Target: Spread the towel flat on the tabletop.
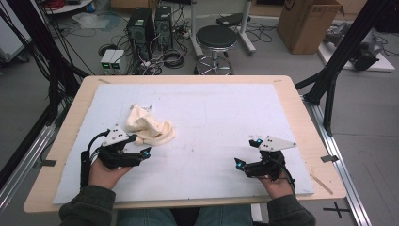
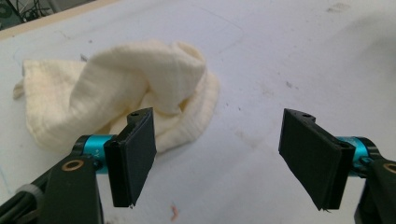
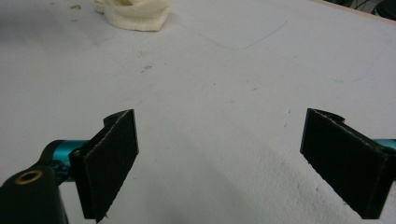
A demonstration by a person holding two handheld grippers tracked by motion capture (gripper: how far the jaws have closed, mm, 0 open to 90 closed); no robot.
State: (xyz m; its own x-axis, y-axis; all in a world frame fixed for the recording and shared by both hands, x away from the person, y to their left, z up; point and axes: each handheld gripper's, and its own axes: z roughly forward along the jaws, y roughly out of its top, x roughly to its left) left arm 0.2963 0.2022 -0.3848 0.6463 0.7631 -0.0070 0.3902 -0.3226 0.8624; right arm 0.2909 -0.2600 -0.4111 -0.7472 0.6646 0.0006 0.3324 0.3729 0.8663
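A crumpled cream cloth (image 1: 148, 127) lies on the white mat (image 1: 211, 108), left of centre. My left gripper (image 1: 141, 145) sits just in front of the cloth, open and holding nothing. In the left gripper view the cloth (image 2: 116, 88) bunches up right behind the left pad, and the open left gripper (image 2: 224, 156) frames bare mat. My right gripper (image 1: 247, 152) rests near the front right of the mat, open and empty. Seen from the right gripper view, the right gripper (image 3: 224, 158) is spread wide over bare mat, with the cloth (image 3: 135, 11) far off at the top left.
The mat covers a wooden table (image 1: 68, 127) with a narrow bare rim. On the floor beyond it stand a black stool (image 1: 215, 40), two computer towers (image 1: 149, 26) with cables, and a cardboard box (image 1: 308, 23). Black frame posts (image 1: 331, 89) flank the table.
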